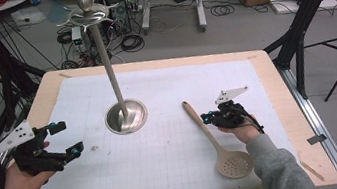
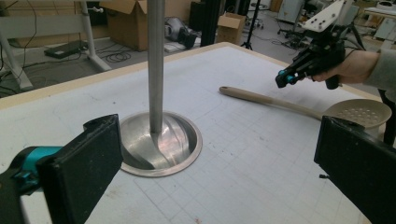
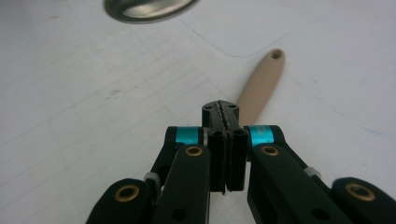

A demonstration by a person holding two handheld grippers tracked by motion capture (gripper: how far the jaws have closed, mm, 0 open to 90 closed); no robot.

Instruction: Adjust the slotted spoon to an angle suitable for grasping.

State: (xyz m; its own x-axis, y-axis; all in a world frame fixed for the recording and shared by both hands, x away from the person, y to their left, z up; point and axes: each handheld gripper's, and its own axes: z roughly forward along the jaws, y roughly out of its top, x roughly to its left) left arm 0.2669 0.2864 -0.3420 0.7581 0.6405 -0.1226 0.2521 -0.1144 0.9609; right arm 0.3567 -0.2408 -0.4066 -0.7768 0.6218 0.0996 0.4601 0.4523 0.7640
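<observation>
White gridded matting is covering the wooden table (image 1: 45,95), with cables and cardboard boxes cluttering the grey floor behind.

High view: my left gripper (image 1: 64,139) is hovering over the mat's left side, jaws standing wide apart and holding nothing. My right gripper (image 1: 206,117) is sitting just beside the handle of the beige slotted plastic spoon (image 1: 214,141), which is lying flat on the mat, its perforated bowl toward me. A tall steel utensil stand (image 1: 118,102) with a round dished base is rising mid-table, well apart from the spoon.

Left gripper view: the spoon (image 2: 280,103) is resting beyond the stand (image 2: 156,70), my right gripper (image 2: 286,79) poised above its handle.

Right gripper view: my right gripper (image 3: 221,108) is pressed fully together on nothing; the spoon's handle (image 3: 259,86) is showing just past the tips.

Judgement: the spoon is looking light, stiff and somewhat slick. I am planning to take it mid-handle, where it is narrow.
</observation>
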